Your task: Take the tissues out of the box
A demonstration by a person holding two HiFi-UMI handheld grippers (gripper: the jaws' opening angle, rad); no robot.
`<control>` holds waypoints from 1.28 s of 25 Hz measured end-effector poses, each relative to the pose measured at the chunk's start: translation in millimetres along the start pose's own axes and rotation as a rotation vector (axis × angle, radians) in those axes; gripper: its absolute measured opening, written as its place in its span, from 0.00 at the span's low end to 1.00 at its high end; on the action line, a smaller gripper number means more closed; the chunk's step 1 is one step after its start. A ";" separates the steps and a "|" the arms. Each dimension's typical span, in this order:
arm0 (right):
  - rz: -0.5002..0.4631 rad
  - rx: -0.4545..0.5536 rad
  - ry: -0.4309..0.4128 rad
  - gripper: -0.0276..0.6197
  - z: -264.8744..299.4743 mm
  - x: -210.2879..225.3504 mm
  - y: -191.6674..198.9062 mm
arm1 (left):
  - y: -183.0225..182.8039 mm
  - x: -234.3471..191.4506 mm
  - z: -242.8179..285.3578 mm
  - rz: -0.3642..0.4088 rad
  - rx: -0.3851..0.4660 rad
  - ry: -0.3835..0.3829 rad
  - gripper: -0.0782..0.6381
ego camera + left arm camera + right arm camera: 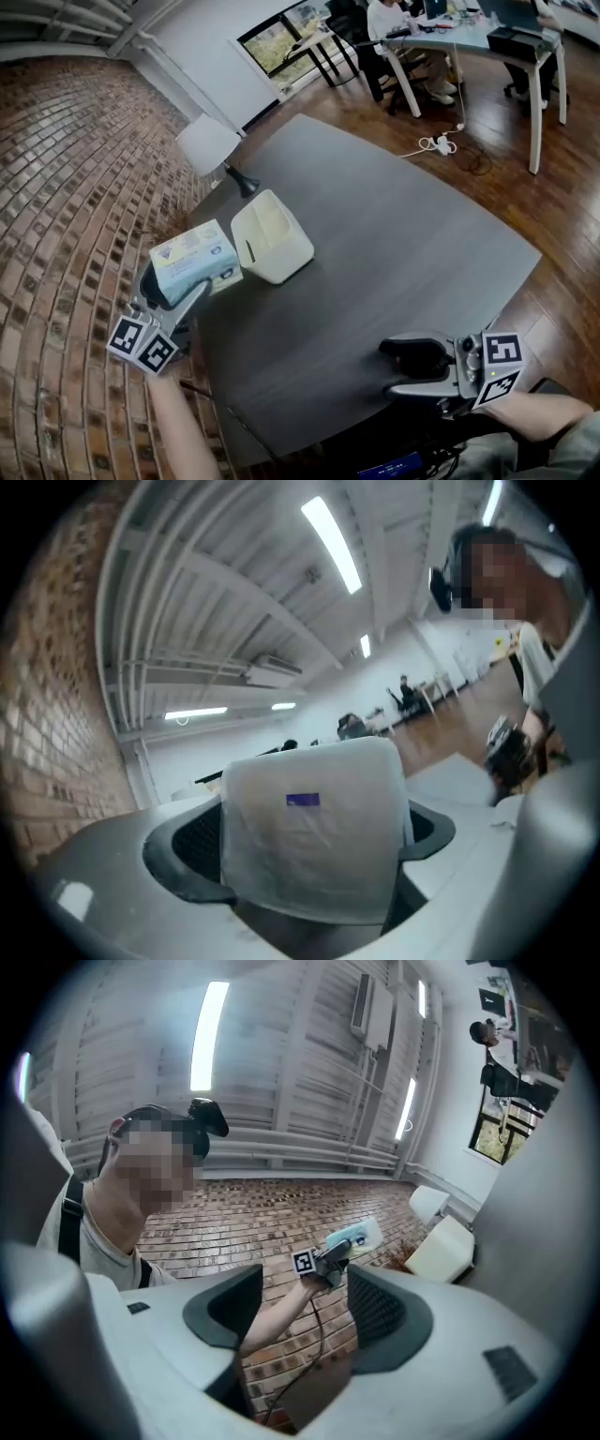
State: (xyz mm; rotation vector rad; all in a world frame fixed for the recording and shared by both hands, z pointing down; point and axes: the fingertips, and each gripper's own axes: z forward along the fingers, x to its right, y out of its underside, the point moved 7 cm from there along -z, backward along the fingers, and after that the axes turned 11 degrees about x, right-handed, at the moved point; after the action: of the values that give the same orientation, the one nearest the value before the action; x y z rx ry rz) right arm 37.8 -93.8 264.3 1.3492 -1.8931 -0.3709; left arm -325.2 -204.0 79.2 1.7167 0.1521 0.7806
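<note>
A cream tissue box lies on the dark grey table at its left side. Just left of it, a plastic-wrapped pack of tissues with blue-green print is held off the table's left edge; my left gripper is shut on it. In the left gripper view the pack fills the gap between the jaws. My right gripper stands open with nothing in it near the table's front edge. Its own view shows the far-off pack and the cream box.
A white lamp on a black foot stands at the table's far left corner. Brick flooring lies to the left, wooden floor with a power strip to the right. Desks with seated people are far behind.
</note>
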 end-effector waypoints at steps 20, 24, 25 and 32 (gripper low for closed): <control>-0.043 -0.150 -0.055 0.48 6.9 -29.9 45.9 | 68.4 306.2 -173.3 -0.905 0.778 -0.016 0.83; -0.057 -0.163 -0.081 0.48 6.4 -38.3 53.0 | 68.4 307.4 -174.8 -0.927 0.781 -0.010 0.83; -0.057 -0.166 -0.088 0.48 6.4 -40.5 54.9 | 68.5 307.2 -175.4 -0.933 0.783 -0.014 0.83; -0.061 -0.186 -0.115 0.48 9.5 -46.6 55.8 | 66.4 301.5 -170.4 -0.941 0.795 -0.018 0.83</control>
State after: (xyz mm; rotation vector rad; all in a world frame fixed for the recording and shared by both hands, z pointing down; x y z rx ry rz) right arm 0.1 -31.6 273.3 1.2864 -1.8615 -0.6516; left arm -210.3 61.9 280.4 2.0527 1.2889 -0.0395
